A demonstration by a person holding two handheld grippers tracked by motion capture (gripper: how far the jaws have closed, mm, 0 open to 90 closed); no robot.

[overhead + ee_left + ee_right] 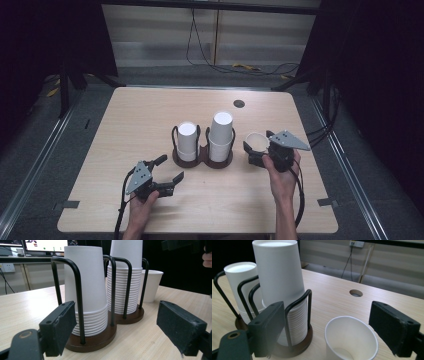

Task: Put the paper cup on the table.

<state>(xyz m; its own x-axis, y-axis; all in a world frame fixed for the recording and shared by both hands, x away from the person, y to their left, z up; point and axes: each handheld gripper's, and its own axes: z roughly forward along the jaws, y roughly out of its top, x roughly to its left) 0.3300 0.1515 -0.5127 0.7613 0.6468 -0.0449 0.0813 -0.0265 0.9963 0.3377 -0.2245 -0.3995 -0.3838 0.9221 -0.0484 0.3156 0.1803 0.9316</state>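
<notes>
Both claws are released, and neither one grasps anything. On the near left part of the table (125, 125), the left gripper (169, 175) lies low in the person's left hand (142, 200), with its two black jaws spread wide and pointing toward the cup holder (202, 160). From the left gripper view, the jaws stand well apart on both sides of the near stack, without touching it.

On the right side, the right gripper (252, 150) is held in the right hand (282, 180), with its grey three-cornered plate on top. Its jaws are also wide apart, and the single paper cup (257, 141) stands upright and mouth up on the table between them. In the right gripper view this loose cup (350, 340) is just in front of the jaws; whether a jaw touches it I cannot tell. It is empty inside and stands just beside the right ring of the holder.

A little farther, in the middle of the table, is the holder: a dark brown double base with black wire loops. It keeps two stacks of white paper cups, turned upside down. The left stack (187, 141) is lower, and the right stack (220, 135) is taller.

Farther still, near the far edge, there is a round cable hole (239, 103) in the table top. No brand, label or writing can be read on the cups or the holder.
</notes>
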